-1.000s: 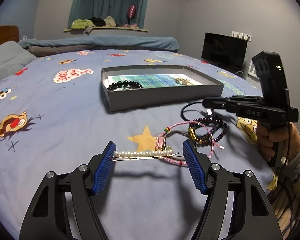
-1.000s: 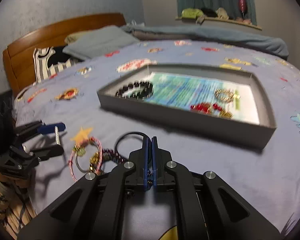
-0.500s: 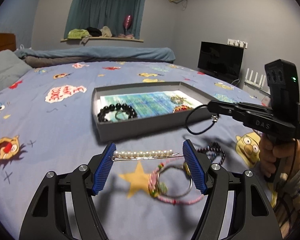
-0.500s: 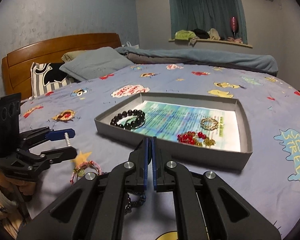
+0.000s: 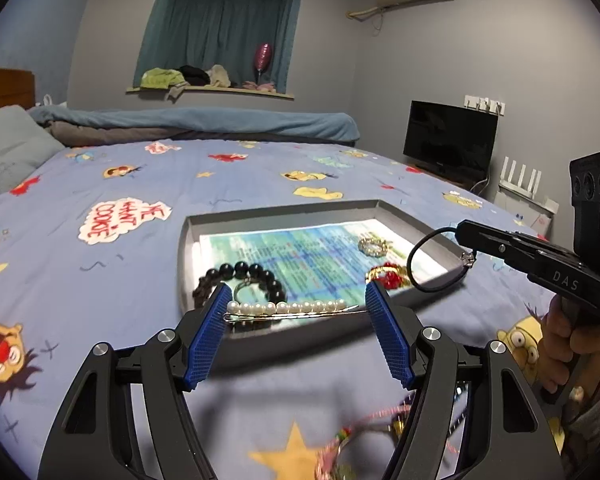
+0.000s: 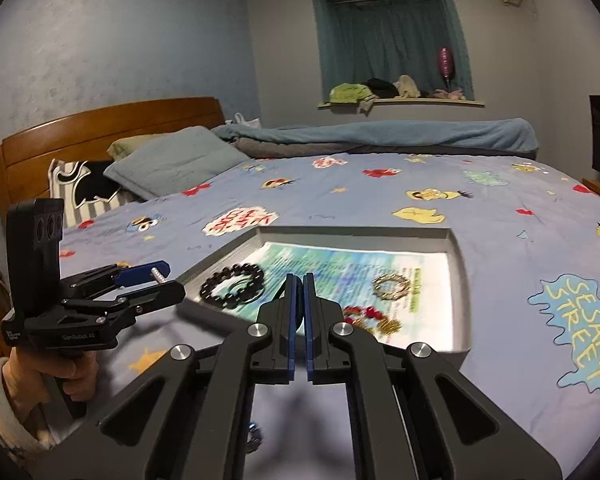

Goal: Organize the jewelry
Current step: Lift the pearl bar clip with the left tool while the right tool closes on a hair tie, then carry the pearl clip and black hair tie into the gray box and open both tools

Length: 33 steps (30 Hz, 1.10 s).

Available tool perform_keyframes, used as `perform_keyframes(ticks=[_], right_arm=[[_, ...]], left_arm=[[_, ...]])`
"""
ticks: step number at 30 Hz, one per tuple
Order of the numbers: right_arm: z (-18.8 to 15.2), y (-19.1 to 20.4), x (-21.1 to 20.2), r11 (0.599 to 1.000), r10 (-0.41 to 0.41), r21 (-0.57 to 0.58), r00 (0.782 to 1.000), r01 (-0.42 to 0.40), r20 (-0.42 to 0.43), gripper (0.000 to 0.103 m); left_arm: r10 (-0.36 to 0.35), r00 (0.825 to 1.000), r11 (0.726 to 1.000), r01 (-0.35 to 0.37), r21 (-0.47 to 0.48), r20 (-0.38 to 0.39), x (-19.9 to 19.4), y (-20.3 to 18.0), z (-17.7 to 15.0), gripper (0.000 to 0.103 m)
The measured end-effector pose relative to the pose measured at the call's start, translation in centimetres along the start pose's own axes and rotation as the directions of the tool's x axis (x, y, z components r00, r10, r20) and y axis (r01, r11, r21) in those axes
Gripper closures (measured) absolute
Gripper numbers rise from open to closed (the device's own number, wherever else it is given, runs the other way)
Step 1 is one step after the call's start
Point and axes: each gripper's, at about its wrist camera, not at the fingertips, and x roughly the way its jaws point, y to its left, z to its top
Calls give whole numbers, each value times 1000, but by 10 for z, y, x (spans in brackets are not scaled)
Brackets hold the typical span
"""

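Both my grippers have risen from the bedsheet toward the shallow grey cardboard tray point(image 5: 204, 224). My left gripper point(image 5: 296, 312) clamps the white pearl-lined metal hairpin point(image 5: 288, 307) lengthwise over the tray's near edge; my right gripper point(image 6: 299, 312) pinches a thin black cord loop point(image 5: 432, 264), apparently with a small charm.

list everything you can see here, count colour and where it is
tray: 1, grey, on the bed
printed sheet: 1, blue-green, lining the tray
bead bracelet: 1, black, tray's left part
ring-shaped piece: 1, gold, tray's right part
beaded piece: 1, red and gold, tray's right part
pearl hair clip: 1, white, held end to end in the left claw
cord loop: 1, black, hanging from the right claw
loose bracelets: several, pink among them, blurred, on the bed nearest the camera
bedsheet: 1, blue, cartoon print
left claw: 1, black, blue pads
right claw: 1, black, shut
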Motion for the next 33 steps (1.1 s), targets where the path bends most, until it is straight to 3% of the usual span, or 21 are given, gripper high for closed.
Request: perform_keyframes(ticks=[9,23,33], right_arm=[[10,-16,19,999,-20,38,1000,20,-2,100],[19,-28,68,995,-45,83,996,51,-76,100],[15,-28,96,994,-59,85,987,72,-151,100]], left_arm=[[-23,999,999,24,27,-22,34,-9,21,33],[1,985,1000,0,3,-172,78,-2,20,33],[-13,975,1000,16,11,-223,92,-5,16,33]])
